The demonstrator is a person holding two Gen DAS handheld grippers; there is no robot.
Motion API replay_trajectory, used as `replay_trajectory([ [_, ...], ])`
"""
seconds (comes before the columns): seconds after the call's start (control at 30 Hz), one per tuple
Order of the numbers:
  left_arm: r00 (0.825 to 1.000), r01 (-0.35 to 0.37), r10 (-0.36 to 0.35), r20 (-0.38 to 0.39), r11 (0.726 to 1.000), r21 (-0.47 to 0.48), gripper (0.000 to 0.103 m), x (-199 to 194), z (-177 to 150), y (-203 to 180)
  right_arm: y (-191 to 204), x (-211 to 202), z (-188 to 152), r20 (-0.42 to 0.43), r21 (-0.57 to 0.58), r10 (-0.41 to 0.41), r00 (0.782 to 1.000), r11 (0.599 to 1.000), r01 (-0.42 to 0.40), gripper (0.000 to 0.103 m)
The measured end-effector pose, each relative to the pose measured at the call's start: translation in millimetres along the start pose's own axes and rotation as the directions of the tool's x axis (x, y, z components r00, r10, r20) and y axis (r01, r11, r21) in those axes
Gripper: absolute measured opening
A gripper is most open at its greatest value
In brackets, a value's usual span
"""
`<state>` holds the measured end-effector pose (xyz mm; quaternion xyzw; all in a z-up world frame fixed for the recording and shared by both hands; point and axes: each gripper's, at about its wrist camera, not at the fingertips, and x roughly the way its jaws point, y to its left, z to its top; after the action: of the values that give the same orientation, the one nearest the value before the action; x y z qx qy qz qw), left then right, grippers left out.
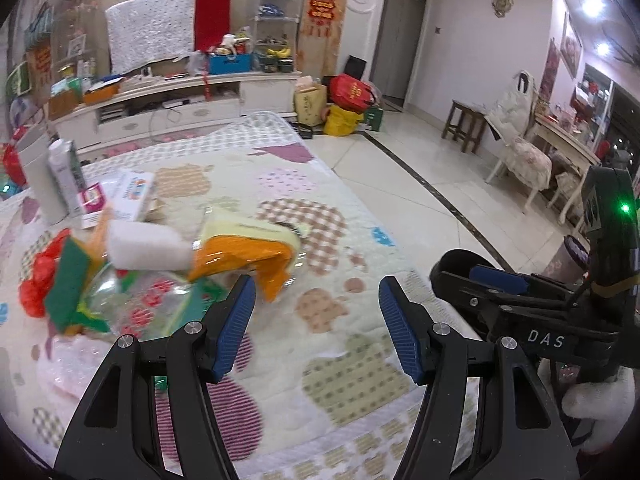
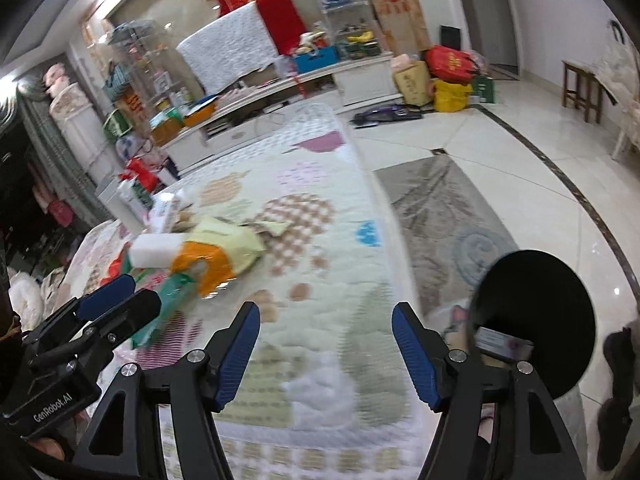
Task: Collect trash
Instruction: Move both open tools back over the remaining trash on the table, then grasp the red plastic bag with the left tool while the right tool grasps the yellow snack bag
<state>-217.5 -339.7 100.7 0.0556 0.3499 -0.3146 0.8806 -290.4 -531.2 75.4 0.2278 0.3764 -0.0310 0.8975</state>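
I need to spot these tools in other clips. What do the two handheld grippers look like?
Both are black frames with ribbed blue pads and silver bolts. The left gripper reads "GenRobot.AI"; the right gripper reads "DAS" and has a green light.

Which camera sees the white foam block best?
The left wrist view: the white foam block looks big and nearly whole, lying on the trash pile. In the right wrist view it is smaller, farther off, partly covered by the orange wrapper.
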Motion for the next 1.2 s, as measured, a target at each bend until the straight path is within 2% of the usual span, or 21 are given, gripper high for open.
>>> replay_trajectory([
  [0.3, 0.997, -0.080, 0.080, -0.002, 0.994, -0.075, 0.063, -21.7, -14.9, 66.7, 63.4, 31.4, -4.7, -0.056, -0.088, 0.075, 0.996, 0.993, -0.080, 0.068],
  [0.57, 0.992, -0.122, 0.122, -0.013, 0.980, -0.159, 0.063, -35.5, -28.8, 153.1, 96.7, 47.4, -4.2, -0.080, -0.147, 0.107, 0.991, 0.982, -0.118, 0.069],
  [0.8, 0.986, -0.167, 0.161, -0.044, 0.964, -0.209, 0.063, -35.0, -38.3, 218.0, 109.0, 61.9, 2.7, -0.098, -0.172, 0.123, 0.988, 0.975, -0.138, 0.070],
  [0.9, 0.987, -0.162, 0.159, -0.029, 0.960, -0.230, 0.063, -34.5, -38.0, 240.5, 109.1, 71.6, 12.4, -0.080, -0.188, 0.114, 0.990, 0.974, -0.127, 0.072],
  [0.97, 0.989, -0.145, 0.145, -0.019, 0.956, -0.256, 0.064, -31.4, -34.8, 256.2, 108.0, 78.9, 19.4, -0.085, -0.191, 0.115, 0.990, 0.973, -0.129, 0.083],
  [1.07, 0.992, -0.121, 0.121, -0.019, 0.950, -0.287, 0.066, -26.0, -28.0, 275.3, 106.2, 93.9, 33.7, -0.104, -0.201, 0.101, 0.989, 0.972, -0.120, 0.083],
  [1.2, 0.990, -0.139, 0.137, -0.025, 0.950, -0.279, 0.066, -12.7, -17.5, 294.0, 105.3, 107.1, 47.2, -0.097, -0.217, 0.095, 0.991, 0.969, -0.114, 0.083],
])
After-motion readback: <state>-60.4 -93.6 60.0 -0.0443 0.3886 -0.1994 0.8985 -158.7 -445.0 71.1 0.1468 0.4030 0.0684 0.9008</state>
